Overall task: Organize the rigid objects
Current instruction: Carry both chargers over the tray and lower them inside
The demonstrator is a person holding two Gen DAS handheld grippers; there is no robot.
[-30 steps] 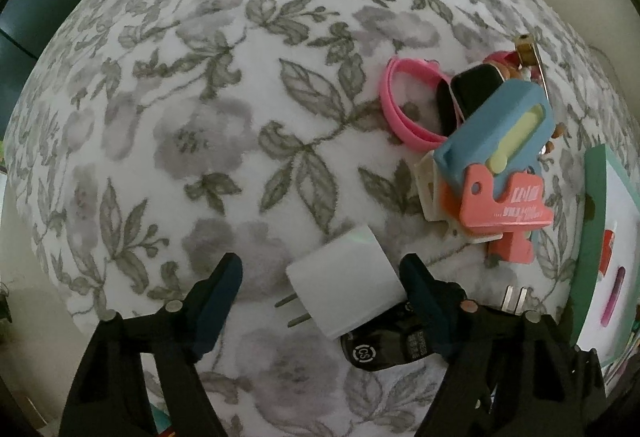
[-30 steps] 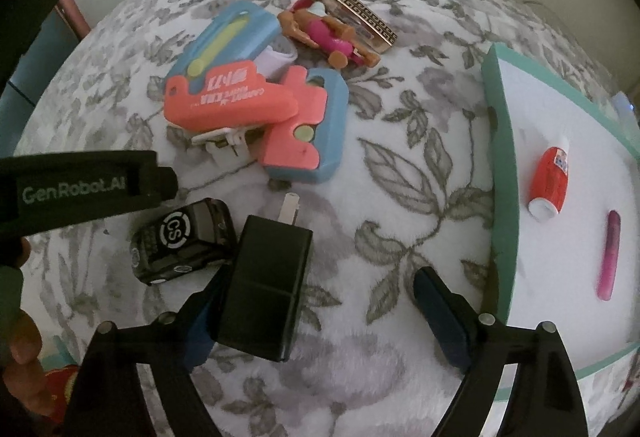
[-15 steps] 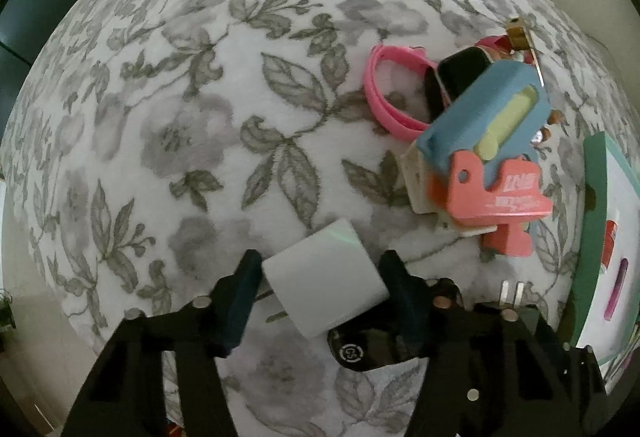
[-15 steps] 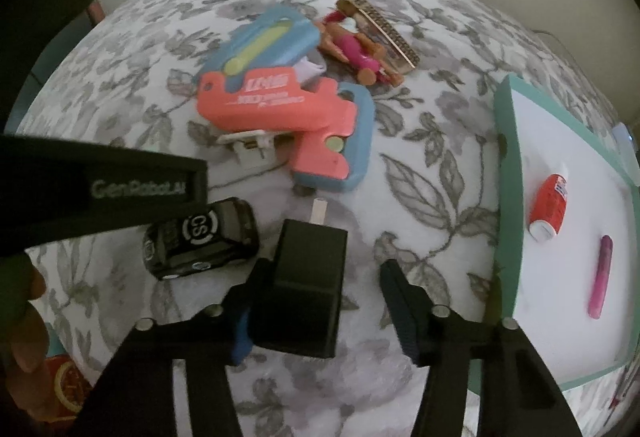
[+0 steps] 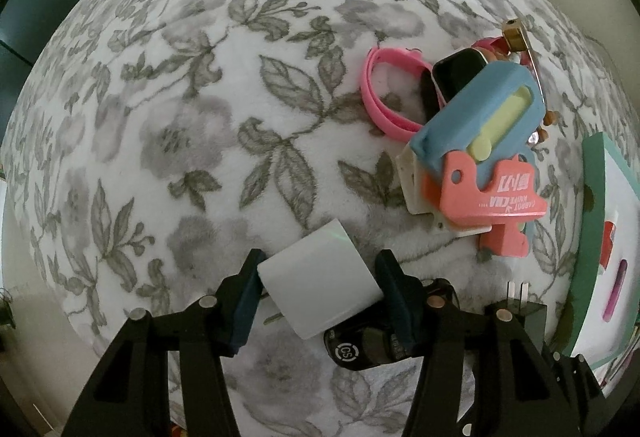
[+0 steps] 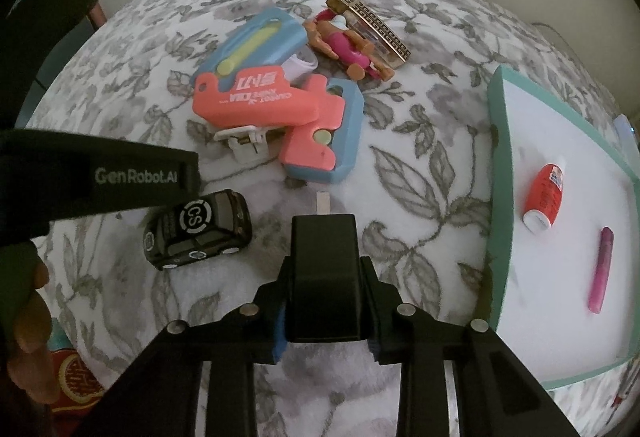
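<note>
A white plug charger [image 5: 320, 281] lies on the flowered cloth, and my left gripper [image 5: 320, 293] is shut on it, a blue pad against each side. Just right of it is a black plug charger [image 6: 324, 269], prongs pointing away. My right gripper [image 6: 326, 313] is closing its jaws on this charger, and both pads touch its sides. In the left wrist view the black charger [image 5: 532, 317] shows at the lower right. A black toy car [image 6: 198, 229] sits between the two chargers.
A pile of coral and blue cutters [image 6: 276, 105] lies beyond, with a pink watch [image 5: 384, 93], a small doll [image 6: 344, 41] and a gold bar [image 6: 370, 25]. A teal-rimmed tray [image 6: 498, 197] on the right holds a red bottle [image 6: 544, 197] and a pink pen [image 6: 602, 269].
Both grippers have closed in. The left pads came onto the white charger. The right jaws narrowed onto the black charger, which turned to point straight ahead.
</note>
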